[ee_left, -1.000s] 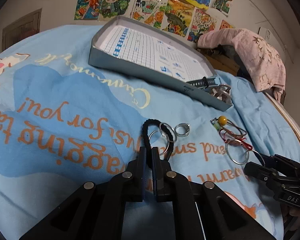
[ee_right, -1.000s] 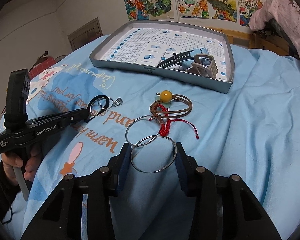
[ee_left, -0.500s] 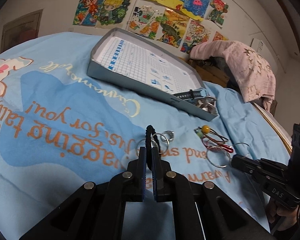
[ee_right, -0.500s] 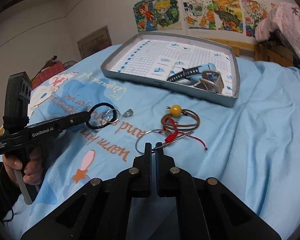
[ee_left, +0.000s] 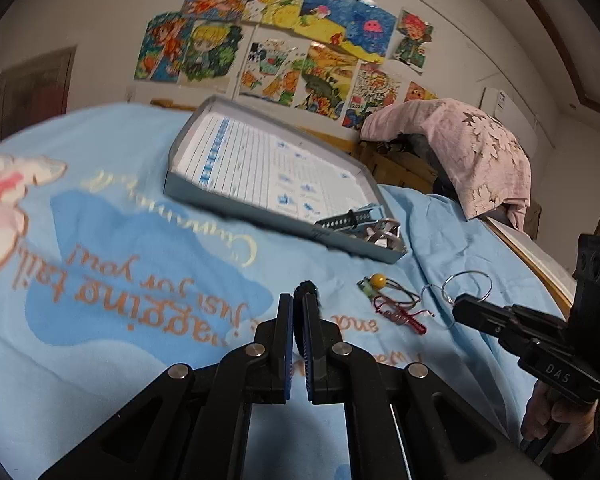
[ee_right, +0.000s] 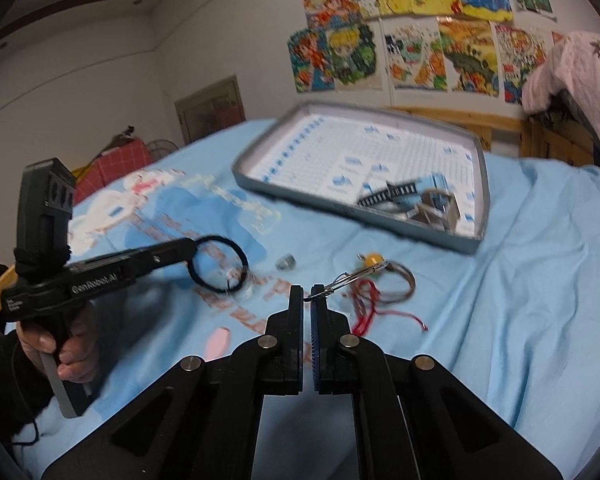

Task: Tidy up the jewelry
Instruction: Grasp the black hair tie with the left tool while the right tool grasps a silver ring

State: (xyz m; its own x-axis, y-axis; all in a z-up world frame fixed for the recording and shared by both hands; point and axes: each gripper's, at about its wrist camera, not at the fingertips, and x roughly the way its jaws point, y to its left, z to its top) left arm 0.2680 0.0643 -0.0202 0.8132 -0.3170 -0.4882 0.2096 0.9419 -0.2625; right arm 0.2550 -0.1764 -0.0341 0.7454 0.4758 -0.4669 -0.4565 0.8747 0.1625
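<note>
With both picks made, you are at the carry step: each item is clamped and the tray is the destination, judging from how things lie.

Left gripper (ee_left: 299, 308): jaws pressed together on the black fabric hair tie (ee_right: 217, 263). From the right wrist view the loop stands out beyond the tips as a near-full circle, clear of the light blue printed bedsheet (ee_right: 520, 280); from the left wrist view you see it edge-on, a thin dark strip rising between the pads. So the loop's plane runs along the gripper's line, long axis pointing away from the tips toward the tray.

Right gripper (ee_right: 307, 295): jaws closed on the rim of a thin silver wire bangle (ee_right: 354, 276). It reaches forward and up to the right from the tips, seen nearly edge-on as a narrow ellipse (a second ring may ride with it; blur prevents telling).

Grey shallow cardboard tray with grid-printed lining (ee_right: 300, 190): beyond both grippers, watch straps already in its near right corner. Left on the sheet: yellow-beaded brown cord bracelet (ee_right: 396, 276), red braided string bracelet (ee_right: 366, 308), small silver ring (ee_right: 286, 262).

Next move, as I judge it: carry each item forward over the tray's near wall, high enough that the hanging loops do not catch the wall, then part the jaws over bare lining. The bangle is held by a sliver of rim, so it may swing or slip.
</note>
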